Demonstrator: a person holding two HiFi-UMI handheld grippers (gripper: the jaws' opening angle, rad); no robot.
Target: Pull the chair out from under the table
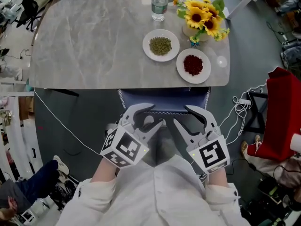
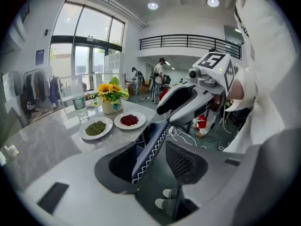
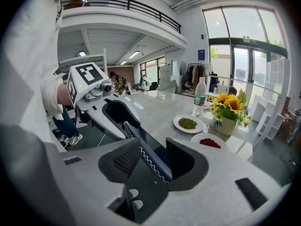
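A dark blue chair back [image 1: 162, 100] with white stitching stands tucked against the near edge of the marble table [image 1: 94, 46]. My left gripper [image 1: 155, 116] and right gripper [image 1: 181, 115] sit side by side over its top edge, both open. In the left gripper view the stitched edge [image 2: 149, 149] runs between the jaws of that gripper [image 2: 148, 164], and the ribbed pad [image 2: 183, 161] stands a little off it. In the right gripper view the same edge [image 3: 146, 155] lies between the jaws of the right gripper [image 3: 153, 162]. The chair's seat is hidden under the table.
On the table's far right stand a plate of green beans [image 1: 161, 45], a plate of red beans [image 1: 193, 65], a sunflower vase [image 1: 202, 18] and a water bottle [image 1: 160, 4]. White cables [image 1: 240, 112] and a red object [image 1: 282, 112] lie right of the chair.
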